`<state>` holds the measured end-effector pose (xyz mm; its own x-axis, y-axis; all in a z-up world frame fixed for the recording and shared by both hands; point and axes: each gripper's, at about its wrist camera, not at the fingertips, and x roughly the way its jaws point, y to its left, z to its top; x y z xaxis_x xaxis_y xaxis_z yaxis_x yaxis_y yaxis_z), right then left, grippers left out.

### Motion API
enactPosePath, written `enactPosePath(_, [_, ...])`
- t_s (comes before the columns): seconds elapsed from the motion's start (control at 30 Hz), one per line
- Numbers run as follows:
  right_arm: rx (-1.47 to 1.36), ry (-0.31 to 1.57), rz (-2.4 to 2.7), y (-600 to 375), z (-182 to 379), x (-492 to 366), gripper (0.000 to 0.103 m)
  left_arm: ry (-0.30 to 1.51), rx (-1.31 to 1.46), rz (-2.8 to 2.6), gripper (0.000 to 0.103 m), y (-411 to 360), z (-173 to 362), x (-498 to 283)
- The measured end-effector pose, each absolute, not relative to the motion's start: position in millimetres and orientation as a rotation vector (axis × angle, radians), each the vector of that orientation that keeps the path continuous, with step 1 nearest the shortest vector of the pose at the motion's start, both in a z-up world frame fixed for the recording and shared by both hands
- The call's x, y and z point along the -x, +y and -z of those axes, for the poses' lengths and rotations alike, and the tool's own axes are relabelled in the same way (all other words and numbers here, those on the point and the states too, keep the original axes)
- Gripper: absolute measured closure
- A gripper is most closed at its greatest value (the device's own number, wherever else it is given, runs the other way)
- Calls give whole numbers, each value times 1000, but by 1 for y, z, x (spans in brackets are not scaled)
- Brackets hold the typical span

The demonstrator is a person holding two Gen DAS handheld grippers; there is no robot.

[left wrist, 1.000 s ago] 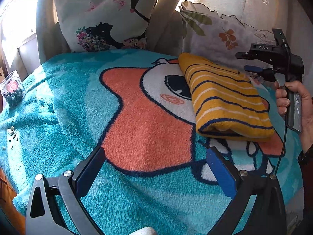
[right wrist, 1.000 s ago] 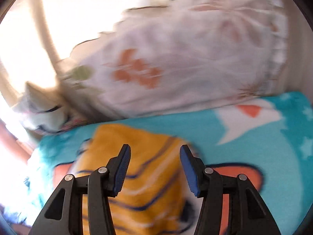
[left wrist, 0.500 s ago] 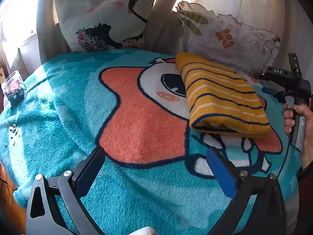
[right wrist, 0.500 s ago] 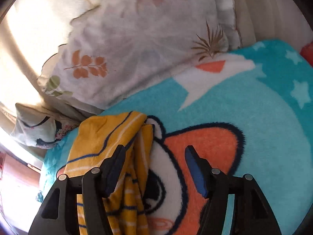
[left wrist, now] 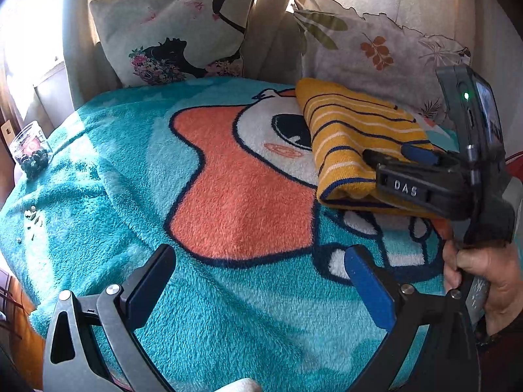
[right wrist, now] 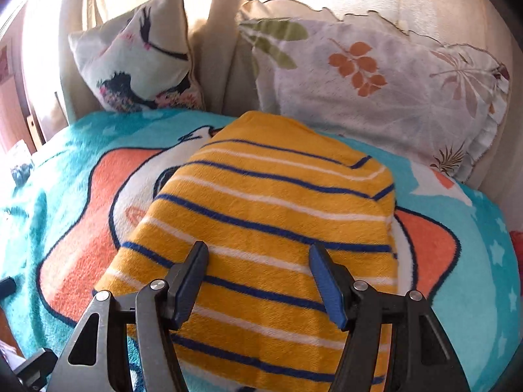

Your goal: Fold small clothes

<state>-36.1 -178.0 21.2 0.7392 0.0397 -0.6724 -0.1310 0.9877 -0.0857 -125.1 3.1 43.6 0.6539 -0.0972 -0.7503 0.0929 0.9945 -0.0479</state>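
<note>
A folded yellow garment (left wrist: 353,137) with blue and white stripes lies on the right part of a teal cartoon blanket (left wrist: 130,170). In the right wrist view the garment (right wrist: 278,202) fills the middle. My right gripper (right wrist: 258,250) stands open over its near end, a finger on either side and the pads not pressing on it. The left wrist view shows that right gripper (left wrist: 389,153) at the garment's right near corner, held by a hand (left wrist: 483,271). My left gripper (left wrist: 258,258) is wide open over the blanket's front, with nothing between its fingers.
Two pillows lean against the curtains at the back: one with a dark figure print (left wrist: 176,29), one with leaf prints (left wrist: 385,49). A small glass jar (left wrist: 31,153) stands at the blanket's left edge, with small bits scattered near it.
The right gripper swung from beside the leaf pillow to over the garment's near end, rolled level, and its jaws widened a little. The left gripper hardly moved.
</note>
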Motion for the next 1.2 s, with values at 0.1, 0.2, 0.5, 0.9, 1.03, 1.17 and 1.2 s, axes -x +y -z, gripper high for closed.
enactPosePath(0.1, [141,730,-91,-180,-14,51,31,850,8,109,0,4,-43,124])
enactPosePath(0.2, [73,757,-115,-196,-7,70,26,853,10,112,0,5,-41,123])
enactPosePath(0.5, [38,728,-8,-235,-14,141,25,841,5,133,0,-2,-40,126])
enactPosePath(0.9, [-42,698,11,-239,-17,166,25,790,-53,175,0,-22,-54,152])
enactPosePath(1.03, [-24,688,24,-236,-16,175,25,785,-59,188,0,-26,-57,159])
enactPosePath(1.17, [-43,689,38,-241,-15,184,24,776,-67,206,0,-30,-59,165])
enactPosePath(1.2, [-51,689,42,-243,-15,186,24,776,-67,212,0,-31,-59,167])
